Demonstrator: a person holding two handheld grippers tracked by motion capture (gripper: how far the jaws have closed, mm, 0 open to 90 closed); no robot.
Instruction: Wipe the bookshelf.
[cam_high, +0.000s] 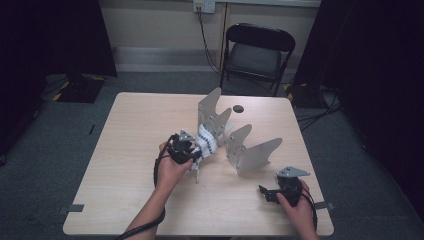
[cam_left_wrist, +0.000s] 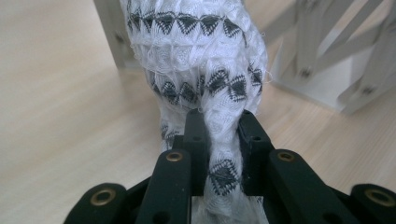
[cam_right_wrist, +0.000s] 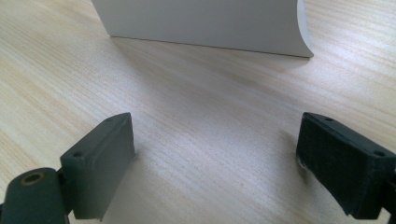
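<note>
A white cloth with black triangle bands (cam_high: 205, 142) (cam_left_wrist: 205, 70) hangs against a grey metal rack of upright curved plates (cam_high: 235, 137) at the table's middle. My left gripper (cam_high: 192, 150) (cam_left_wrist: 219, 140) is shut on the cloth's lower end, and the fabric is pinched between its black jaws. My right gripper (cam_high: 267, 194) (cam_right_wrist: 215, 163) rests low over the bare wood near the front right, open, with nothing between its fingers (cam_right_wrist: 100, 161). One grey plate of the rack (cam_right_wrist: 205, 23) stands ahead of it.
The light wooden table (cam_high: 130, 150) has a small dark round hole or cap (cam_high: 238, 108) near its far edge. A black folding chair (cam_high: 257, 50) stands behind the table. Cables trail across the grey floor at right.
</note>
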